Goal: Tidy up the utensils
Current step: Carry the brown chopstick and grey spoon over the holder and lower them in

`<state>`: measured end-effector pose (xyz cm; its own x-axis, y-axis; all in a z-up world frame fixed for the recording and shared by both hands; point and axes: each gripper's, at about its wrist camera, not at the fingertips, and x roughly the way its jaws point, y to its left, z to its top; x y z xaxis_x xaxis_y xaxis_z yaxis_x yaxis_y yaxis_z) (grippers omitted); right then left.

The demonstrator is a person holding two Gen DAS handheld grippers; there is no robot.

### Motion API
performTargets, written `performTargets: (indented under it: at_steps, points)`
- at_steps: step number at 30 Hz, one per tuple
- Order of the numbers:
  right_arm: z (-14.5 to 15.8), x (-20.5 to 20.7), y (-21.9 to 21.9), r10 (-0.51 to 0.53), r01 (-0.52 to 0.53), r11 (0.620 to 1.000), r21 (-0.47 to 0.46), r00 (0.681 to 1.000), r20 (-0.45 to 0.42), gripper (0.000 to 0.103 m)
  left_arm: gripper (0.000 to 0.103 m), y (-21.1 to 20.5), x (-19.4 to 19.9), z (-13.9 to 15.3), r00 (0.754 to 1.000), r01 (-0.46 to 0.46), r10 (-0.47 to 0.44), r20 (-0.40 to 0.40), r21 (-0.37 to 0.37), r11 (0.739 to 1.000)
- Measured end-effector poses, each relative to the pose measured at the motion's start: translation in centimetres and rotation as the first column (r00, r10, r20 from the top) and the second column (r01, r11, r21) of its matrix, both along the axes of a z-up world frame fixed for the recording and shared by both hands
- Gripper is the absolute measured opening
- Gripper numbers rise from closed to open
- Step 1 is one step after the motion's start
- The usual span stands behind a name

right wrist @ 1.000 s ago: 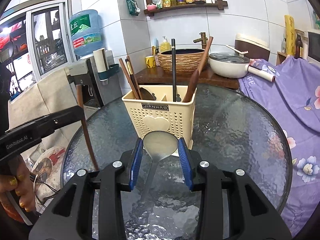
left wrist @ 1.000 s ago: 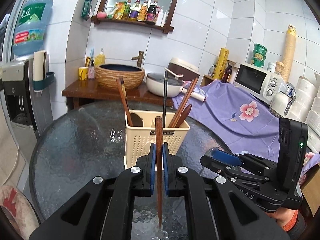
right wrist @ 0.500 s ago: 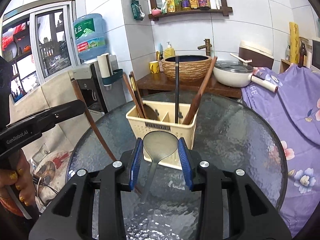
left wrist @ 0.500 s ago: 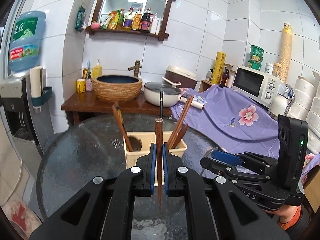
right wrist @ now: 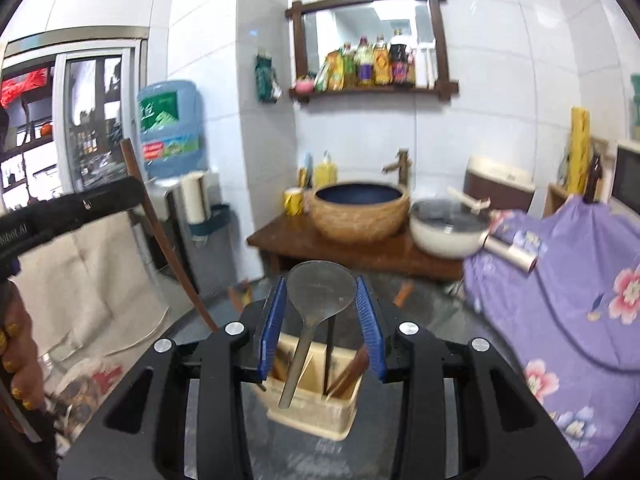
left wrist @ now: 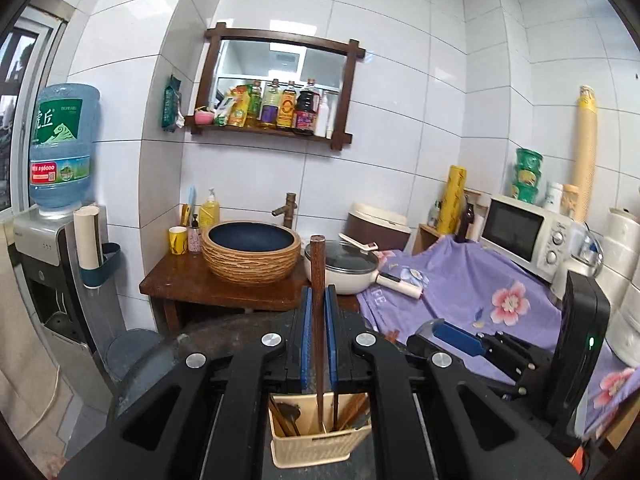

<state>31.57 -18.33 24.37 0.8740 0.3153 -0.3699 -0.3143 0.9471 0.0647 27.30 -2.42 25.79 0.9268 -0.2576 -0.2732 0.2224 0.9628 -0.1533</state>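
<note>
My left gripper (left wrist: 318,300) is shut on a dark wooden chopstick (left wrist: 319,320) held upright; its lower end hangs over the cream utensil holder (left wrist: 316,444) below. My right gripper (right wrist: 322,304) is shut on a metal spoon (right wrist: 320,292), bowl up, handle pointing down over the same holder (right wrist: 312,404). The holder has several wooden utensils and a black stick in its compartments. The left gripper with its chopstick (right wrist: 168,236) shows at the left of the right wrist view. The right gripper (left wrist: 500,352) shows at the right of the left wrist view.
The holder stands on a round dark glass table (right wrist: 460,320). Behind it is a wooden stand (left wrist: 192,280) with a basin (left wrist: 250,256) and a white pot (left wrist: 344,268). A purple flowered cloth (left wrist: 480,292) lies right, a water dispenser (left wrist: 52,240) left.
Both grippers have risen and now look down from above the holder. The chopstick and spoon hang over its compartments, where before they were level with its front.
</note>
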Motion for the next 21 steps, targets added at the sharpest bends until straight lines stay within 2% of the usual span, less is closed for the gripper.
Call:
performTargets:
  at_steps: [4,9,15,21]
  points:
    - [-0.8,1.8,1.3,-0.031,0.032,0.998,-0.047,0.999,0.031,0.037,0.007,-0.5,1.9,-2.4,0.999,-0.039,0.039,-0.031,0.005,0.999]
    - [-5.2,2.9,3.0,-0.044,0.050,0.991,-0.125,0.998,0.049,0.037,0.007,-0.3,3.7,-6.4,0.994,-0.055,0.055,-0.097,0.000,0.998]
    - [-10.0,3.7,4.2,-0.028,0.028,0.986,-0.167,1.000,0.005,0.037,0.007,-0.2,4.9,-10.7,0.984,-0.048,0.051,-0.170,0.022,0.999]
    - [-13.4,3.6,4.6,-0.024,0.019,0.981,-0.193,0.999,-0.027,0.037,0.007,0.0,5.5,-13.5,0.975,-0.037,0.042,-0.218,0.027,0.999]
